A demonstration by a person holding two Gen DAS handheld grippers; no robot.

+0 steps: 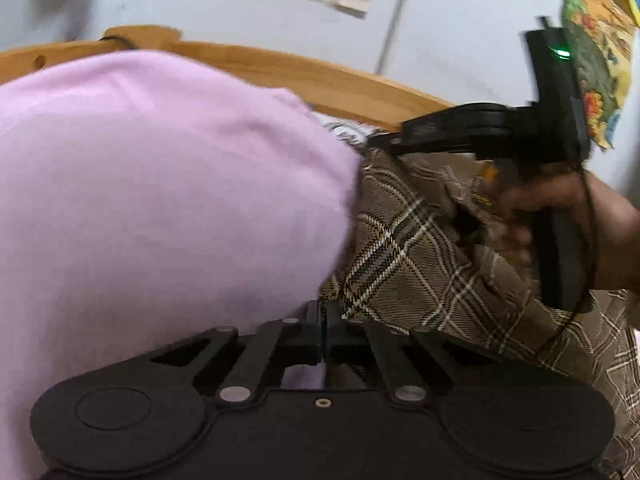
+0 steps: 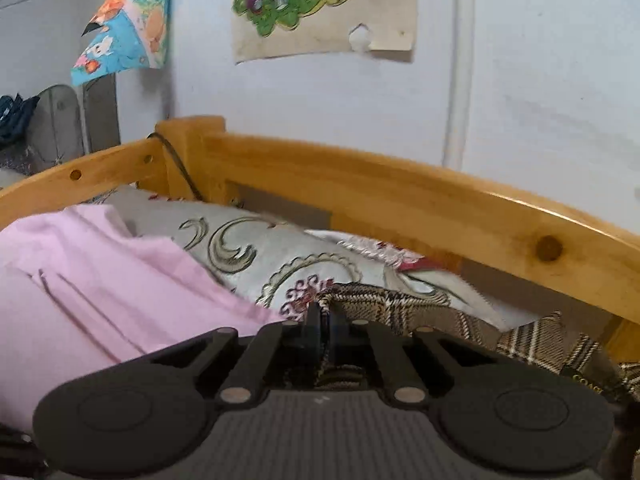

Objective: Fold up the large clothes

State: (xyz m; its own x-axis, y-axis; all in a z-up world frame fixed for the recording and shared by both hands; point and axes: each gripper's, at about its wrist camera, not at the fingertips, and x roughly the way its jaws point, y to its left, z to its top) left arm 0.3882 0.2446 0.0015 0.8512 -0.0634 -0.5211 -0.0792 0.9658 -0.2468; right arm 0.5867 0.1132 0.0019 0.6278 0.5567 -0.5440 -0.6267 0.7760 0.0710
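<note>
Only the left wrist view shows a hand point(image 1: 560, 220). Left gripper point(image 1: 322, 320) pinches smooth pink cloth point(image 1: 160, 200) against woven plaid garment point(image 1: 408, 256); right gripper point(image 2: 322, 320) clamps the plaid's bunched edge over the embroidered bedding point(image 2: 256, 248).

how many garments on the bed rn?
2. Pink garment lies at the left; brown plaid garment at the right, pinched by both the left gripper and right gripper. More may be hidden underneath.
</note>
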